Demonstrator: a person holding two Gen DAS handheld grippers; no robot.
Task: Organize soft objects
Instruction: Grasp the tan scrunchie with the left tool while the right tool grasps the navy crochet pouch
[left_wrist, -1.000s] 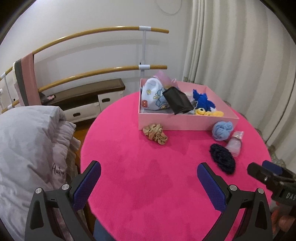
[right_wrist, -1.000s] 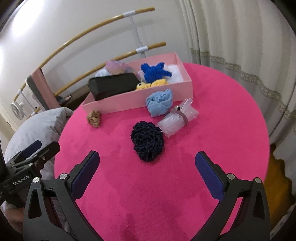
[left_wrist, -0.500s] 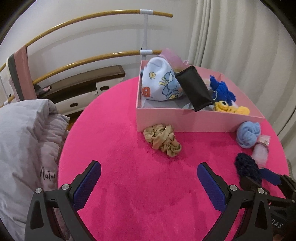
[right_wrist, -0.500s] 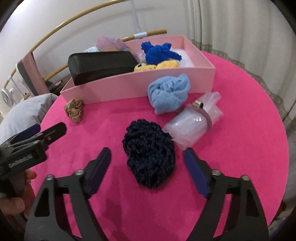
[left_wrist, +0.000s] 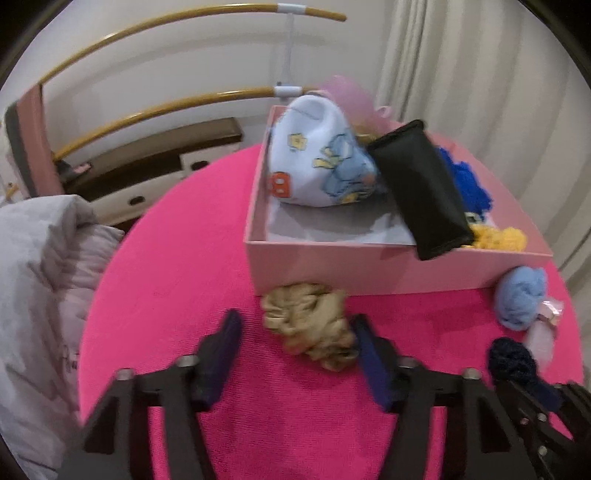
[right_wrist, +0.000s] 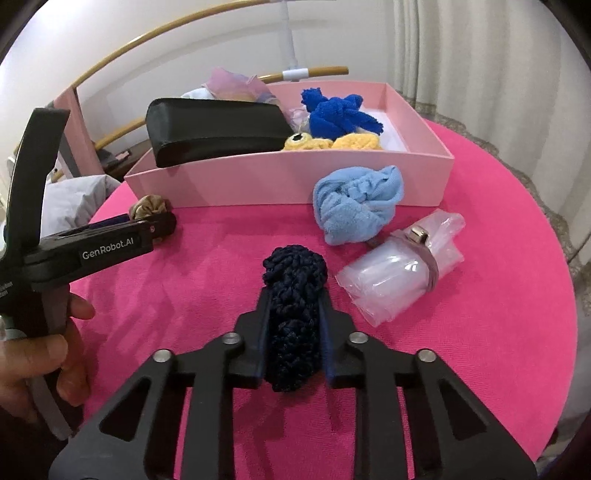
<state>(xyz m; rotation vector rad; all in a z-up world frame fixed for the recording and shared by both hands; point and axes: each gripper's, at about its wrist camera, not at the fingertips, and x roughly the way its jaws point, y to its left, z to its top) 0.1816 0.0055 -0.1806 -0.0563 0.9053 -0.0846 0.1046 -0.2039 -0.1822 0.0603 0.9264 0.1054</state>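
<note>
1. Both claws have come down and forward onto their targets since a second ago, when each hung spread wide above the pink table (right_wrist: 480, 206)
2. Right claw (right_wrist: 293, 317) is pressed together on the navy crocheted scrunchie (right_wrist: 293, 295), which bulges out ahead of the pads and seems to lie on the table, not yet lifted
3. Left claw (left_wrist: 295, 343) is closing around the tan scrunchie (left_wrist: 308, 323); the scrunchie sits between the pads, the right-hand pad touching or nearly touching it, the left-hand pad clearly apart, so it is not gripped yet. It lies on the table just in front of the pink box (left_wrist: 369, 271)
4. A person's hand (right_wrist: 40, 354) holds the left tool's handle, seen at the edge of the right wrist view
5. Already in the box: a printed white pouch (left_wrist: 317, 162), a black pouch (right_wrist: 218, 129) leaning on the front wall, a blue knitted toy (right_wrist: 338, 114) and yellow knitted pieces (right_wrist: 332, 142)
6. Left outside: the two scrunchies, a light blue rolled cloth (right_wrist: 356, 203) against the box wall, and a clear plastic roll with a band (right_wrist: 402, 269) beside it
7. My judgement: about half done; four items must still go into the box, two of them being picked up now
</note>
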